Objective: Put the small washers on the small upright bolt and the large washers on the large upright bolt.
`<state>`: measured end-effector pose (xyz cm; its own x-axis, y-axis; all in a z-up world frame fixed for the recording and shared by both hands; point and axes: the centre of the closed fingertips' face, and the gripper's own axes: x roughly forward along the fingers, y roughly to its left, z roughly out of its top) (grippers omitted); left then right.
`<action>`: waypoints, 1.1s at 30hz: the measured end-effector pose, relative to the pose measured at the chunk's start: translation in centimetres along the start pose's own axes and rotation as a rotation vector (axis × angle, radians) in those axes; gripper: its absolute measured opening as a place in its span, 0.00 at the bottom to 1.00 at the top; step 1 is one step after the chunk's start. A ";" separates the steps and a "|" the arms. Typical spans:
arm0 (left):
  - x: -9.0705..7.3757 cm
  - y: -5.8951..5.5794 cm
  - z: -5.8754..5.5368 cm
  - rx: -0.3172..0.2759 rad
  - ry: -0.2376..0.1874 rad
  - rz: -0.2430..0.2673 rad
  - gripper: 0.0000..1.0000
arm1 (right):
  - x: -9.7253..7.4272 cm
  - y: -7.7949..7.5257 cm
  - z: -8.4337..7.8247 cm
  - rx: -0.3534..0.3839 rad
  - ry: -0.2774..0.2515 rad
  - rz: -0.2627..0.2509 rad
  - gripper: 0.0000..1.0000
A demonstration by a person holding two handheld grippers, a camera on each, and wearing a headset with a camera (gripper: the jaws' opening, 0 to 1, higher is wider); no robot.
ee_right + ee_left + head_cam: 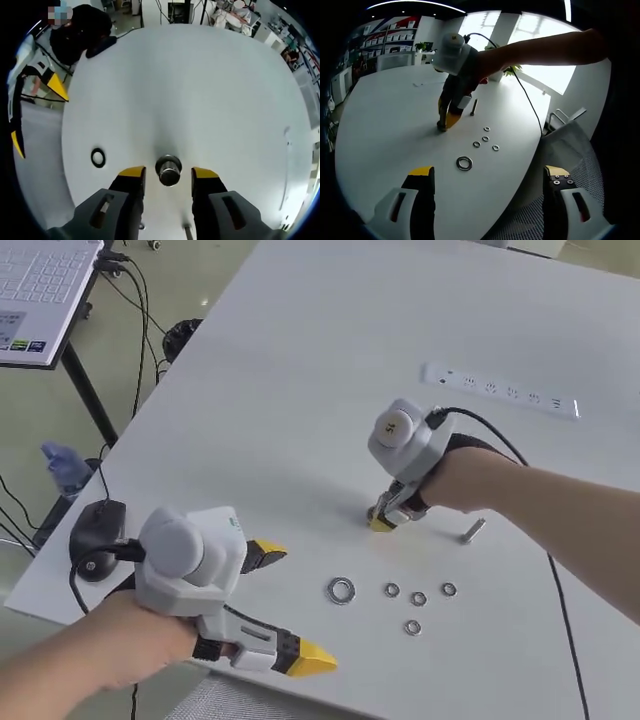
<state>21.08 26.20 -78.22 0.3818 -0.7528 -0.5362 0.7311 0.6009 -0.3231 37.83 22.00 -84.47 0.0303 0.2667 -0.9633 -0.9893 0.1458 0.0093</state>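
Large bolt [169, 168] stands untouched between right gripper [169, 173] jaws; left gripper [488, 170] spread wide, empty.

White table [300, 390] carries washers [418, 598], bolts [472, 531] and a power strip [500, 390].

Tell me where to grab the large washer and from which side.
The large washer lies flat on the table, apart from the small washers, so probably come straight down from above and close the jaws on opposite sides of its outer rim.
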 end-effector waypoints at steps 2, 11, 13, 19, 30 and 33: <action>0.0 0.0 0.0 0.006 0.004 0.001 0.90 | -0.3 0.0 0.0 -0.007 0.000 -0.001 0.37; 0.1 0.0 0.1 0.012 0.004 0.009 0.91 | -1.3 -0.5 0.6 -0.005 -0.029 -0.007 0.38; 0.1 0.1 0.1 0.017 0.008 0.013 0.92 | -1.7 -0.6 0.9 -0.015 -0.041 -0.019 0.39; -0.1 0.2 -0.2 0.040 0.025 0.025 0.95 | -2.3 -0.5 1.3 0.000 -0.068 -0.018 0.39; -0.2 0.1 -0.3 0.058 0.040 0.032 0.99 | -4.1 0.2 1.7 -0.002 -0.101 -0.024 0.41; -0.2 0.1 -0.2 0.056 0.038 0.033 0.99 | -4.6 0.4 1.6 0.003 -0.109 -0.029 0.41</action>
<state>20.99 26.51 -78.27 0.3852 -0.7218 -0.5750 0.7493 0.6083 -0.2617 37.53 22.35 -79.57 0.0744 0.3642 -0.9283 -0.9873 0.1579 -0.0172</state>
